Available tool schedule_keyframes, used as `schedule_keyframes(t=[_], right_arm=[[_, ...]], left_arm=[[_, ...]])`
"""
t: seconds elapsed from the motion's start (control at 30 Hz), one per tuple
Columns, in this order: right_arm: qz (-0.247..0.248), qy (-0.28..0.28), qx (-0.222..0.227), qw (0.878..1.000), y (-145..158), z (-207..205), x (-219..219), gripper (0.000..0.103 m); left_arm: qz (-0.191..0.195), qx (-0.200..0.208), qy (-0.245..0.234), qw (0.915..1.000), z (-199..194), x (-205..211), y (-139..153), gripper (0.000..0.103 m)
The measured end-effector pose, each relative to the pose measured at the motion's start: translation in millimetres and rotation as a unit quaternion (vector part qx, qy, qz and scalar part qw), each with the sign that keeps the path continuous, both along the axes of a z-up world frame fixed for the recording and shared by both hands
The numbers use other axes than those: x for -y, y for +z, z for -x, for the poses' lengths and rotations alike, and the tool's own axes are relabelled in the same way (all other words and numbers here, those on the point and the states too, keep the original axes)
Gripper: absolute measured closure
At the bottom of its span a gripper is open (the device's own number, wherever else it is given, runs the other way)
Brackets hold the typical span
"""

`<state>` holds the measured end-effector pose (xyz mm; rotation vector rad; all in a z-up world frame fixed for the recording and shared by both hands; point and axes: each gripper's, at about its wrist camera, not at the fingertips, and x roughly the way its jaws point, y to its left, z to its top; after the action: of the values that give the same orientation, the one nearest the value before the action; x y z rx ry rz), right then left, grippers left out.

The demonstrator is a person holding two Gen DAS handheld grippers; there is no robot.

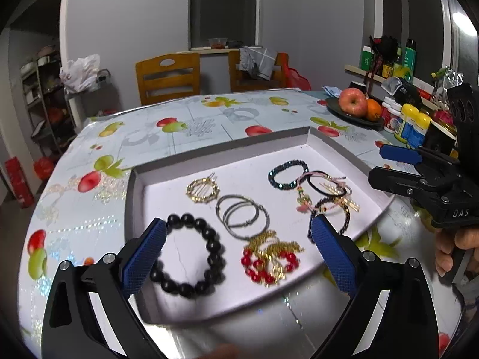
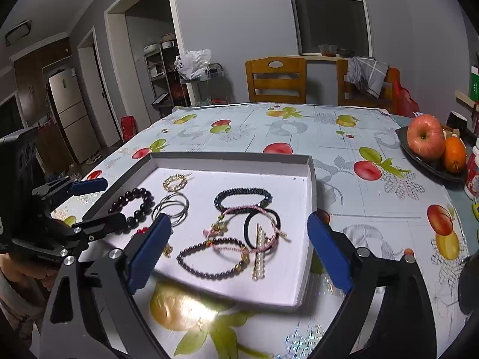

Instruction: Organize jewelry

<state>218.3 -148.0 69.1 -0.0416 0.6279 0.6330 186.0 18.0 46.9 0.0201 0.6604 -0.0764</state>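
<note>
A shallow white tray [image 1: 335,152] [image 2: 227,158] lies on the fruit-print table and holds the jewelry. In the left wrist view I see a black bead bracelet [image 1: 191,254], silver hoops [image 1: 242,217], a red and gold bead piece [image 1: 269,260], a gold ring clip [image 1: 203,191], a dark teal bracelet [image 1: 287,175] and a tangle of cords and a pearl clip [image 1: 329,197]. My left gripper [image 1: 239,248] is open above the tray's near edge. My right gripper [image 2: 239,245] is open above the tangle [image 2: 257,233] and a dark bead bracelet [image 2: 209,257].
A dark plate with an apple [image 2: 425,140] and an orange stands at the table's right edge. Bottles and jars [image 1: 410,122] stand behind it. Two wooden chairs [image 2: 275,80] are at the far side. The right gripper shows in the left wrist view [image 1: 419,167].
</note>
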Motion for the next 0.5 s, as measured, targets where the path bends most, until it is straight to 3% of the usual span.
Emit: schedule_keyframes(t=[0.5], right_arm=[[0.015, 0.014, 0.007, 1.0, -7.5, 43.3, 1.8, 0.006]], left_arm=[[0.009, 0.013, 0.033, 0.9993, 43.9, -10.1, -4.8, 0.005]])
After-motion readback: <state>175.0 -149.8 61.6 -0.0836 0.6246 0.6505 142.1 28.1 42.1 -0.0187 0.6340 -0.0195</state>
